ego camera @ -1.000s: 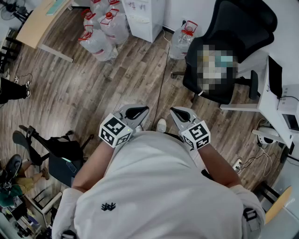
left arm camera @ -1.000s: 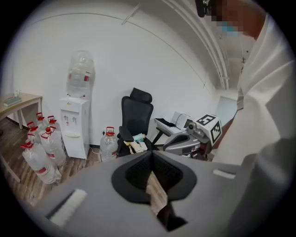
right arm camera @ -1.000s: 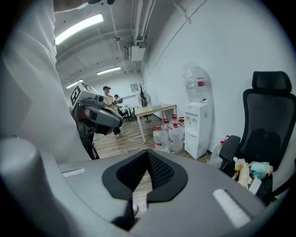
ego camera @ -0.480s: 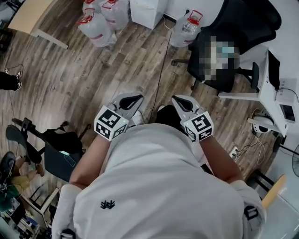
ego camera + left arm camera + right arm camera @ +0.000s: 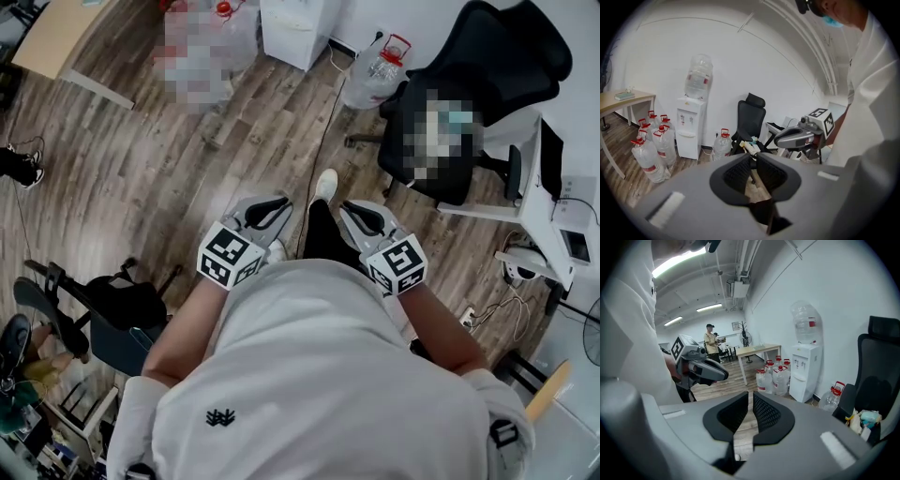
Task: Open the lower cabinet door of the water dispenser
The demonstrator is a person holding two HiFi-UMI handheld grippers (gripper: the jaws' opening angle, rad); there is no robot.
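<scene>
The white water dispenser [image 5: 690,126] stands against the far wall with a big bottle on top; its lower cabinet door [image 5: 687,146] is closed. It also shows in the right gripper view [image 5: 805,371] and at the top edge of the head view [image 5: 295,28]. Both grippers are held in front of the person's body, far from it. My left gripper [image 5: 753,169] has a narrow gap between its jaws, which are opening with nothing between them. My right gripper [image 5: 750,409] shows only a thin slit and is empty. In the head view the left gripper [image 5: 277,204] and the right gripper [image 5: 349,210] point at the dispenser.
Several water bottles [image 5: 651,150] stand left of the dispenser, one more [image 5: 722,144] to its right. A black office chair [image 5: 469,84] stands at the right, a wooden table [image 5: 56,37] at the left. The person's white shoe [image 5: 325,183] is on the wooden floor.
The person has stepped forward; a leg and a white shoe now show between the grippers. Both grippers have moved with the body towards the dispenser.
</scene>
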